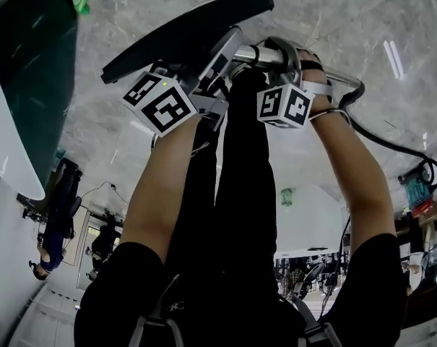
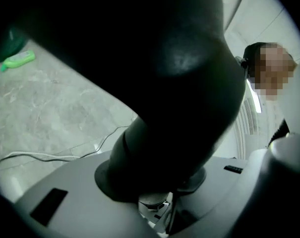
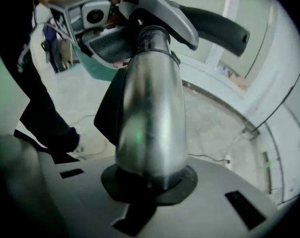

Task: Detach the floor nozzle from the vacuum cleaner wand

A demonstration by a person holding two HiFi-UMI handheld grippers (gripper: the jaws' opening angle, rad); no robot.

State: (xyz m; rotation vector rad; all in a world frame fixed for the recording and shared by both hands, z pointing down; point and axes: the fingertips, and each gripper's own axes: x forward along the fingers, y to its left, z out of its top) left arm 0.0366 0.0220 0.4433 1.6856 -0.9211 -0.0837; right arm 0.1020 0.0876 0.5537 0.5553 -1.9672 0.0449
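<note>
The black floor nozzle point(image 1: 189, 31) is lifted off the marble floor, its long head slanting across the top of the head view. My left gripper point(image 1: 212, 78) is shut on its dark curved neck point(image 2: 179, 83), which fills the left gripper view. The silver wand point(image 3: 150, 108) runs from the neck's collar towards my right gripper point(image 3: 150, 180), which is shut around the tube. In the head view the wand point(image 1: 265, 53) shows as a short shiny bar above my right gripper point(image 1: 277, 62). The nozzle's grey and black head point(image 3: 209, 26) appears at the top of the right gripper view.
A green bottle point(image 2: 18, 61) lies on the floor by a dark green curved surface point(image 1: 23, 63). A white cable point(image 2: 40, 156) crosses the floor. A black cable point(image 1: 391, 143) trails off to the right. The person's black trouser legs point(image 1: 240, 194) stand directly below the grippers.
</note>
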